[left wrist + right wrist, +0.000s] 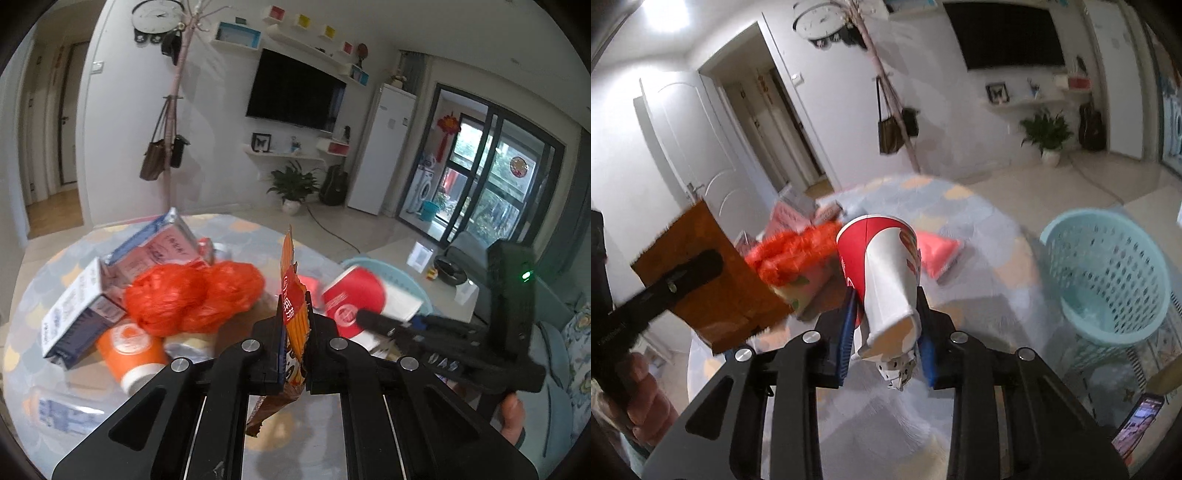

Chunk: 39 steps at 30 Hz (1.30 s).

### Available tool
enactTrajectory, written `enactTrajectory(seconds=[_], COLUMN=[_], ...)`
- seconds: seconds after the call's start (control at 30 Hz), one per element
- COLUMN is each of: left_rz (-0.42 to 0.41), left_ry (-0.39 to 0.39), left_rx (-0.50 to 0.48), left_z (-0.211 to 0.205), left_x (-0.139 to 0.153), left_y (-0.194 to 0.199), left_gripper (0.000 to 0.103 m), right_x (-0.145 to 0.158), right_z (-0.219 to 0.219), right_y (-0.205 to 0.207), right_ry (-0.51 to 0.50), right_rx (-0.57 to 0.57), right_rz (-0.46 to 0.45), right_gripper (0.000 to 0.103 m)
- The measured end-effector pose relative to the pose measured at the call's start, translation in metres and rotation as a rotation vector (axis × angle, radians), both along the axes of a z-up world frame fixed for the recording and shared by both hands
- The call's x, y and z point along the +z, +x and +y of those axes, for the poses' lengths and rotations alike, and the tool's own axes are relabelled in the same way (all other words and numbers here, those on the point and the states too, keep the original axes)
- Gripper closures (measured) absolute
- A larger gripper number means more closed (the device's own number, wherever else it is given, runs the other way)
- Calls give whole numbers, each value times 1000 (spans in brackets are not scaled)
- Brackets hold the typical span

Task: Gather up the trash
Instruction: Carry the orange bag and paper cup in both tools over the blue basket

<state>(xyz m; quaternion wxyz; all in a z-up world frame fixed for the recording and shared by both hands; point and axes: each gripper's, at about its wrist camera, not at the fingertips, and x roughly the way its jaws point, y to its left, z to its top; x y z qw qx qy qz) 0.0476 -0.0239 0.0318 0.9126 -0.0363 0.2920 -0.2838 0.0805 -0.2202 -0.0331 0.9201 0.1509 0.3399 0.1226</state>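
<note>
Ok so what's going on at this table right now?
A person is clearing trash with two handheld grippers. The left gripper is shut on an orange foil snack wrapper; the right gripper is shut on a crushed red-and-white paper cup. Both are lifted above the cluttered round table, with a light-blue plastic basket waiting to the right.

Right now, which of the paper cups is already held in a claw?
The red-and-white paper cup, crushed and pinched in the right claw. The orange paper cup lies on the table under the pile, ungripped.

Wall television (295, 90), potted plant (293, 184), clock (158, 14), phone (1137, 421)
</note>
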Motion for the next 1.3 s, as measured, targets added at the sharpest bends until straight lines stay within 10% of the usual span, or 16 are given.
enactTrajectory(seconds=[0.23,0.33,0.47,0.57,0.7,1.3], left_rz=[29,36,45,55,69,12], left_ry=[25,22,29,33,36,20], left_rx=[-1,-1,-1,-1,0,-122], left_z=[-10,-9,-13,-16,-22,-98], left_x=[-10,-11,-15,-19,-24,12], left_y=[-3,-2,-1,2,4,32], left_gripper=[98,98,98,98,98,98], right_x=[-28,-32,-40,-42,-37,28], right_z=[-6,-12,-21,-20,-14,-87], right_y=[4,7,9,8,-3,-31], right_ry=[-1,-14,-24,-27,-58,-97], right_rx=[27,4,-20,3,9,-214], right_rz=[60,67,69,61,5,-207], right_gripper=[68,44,40,42,72,76])
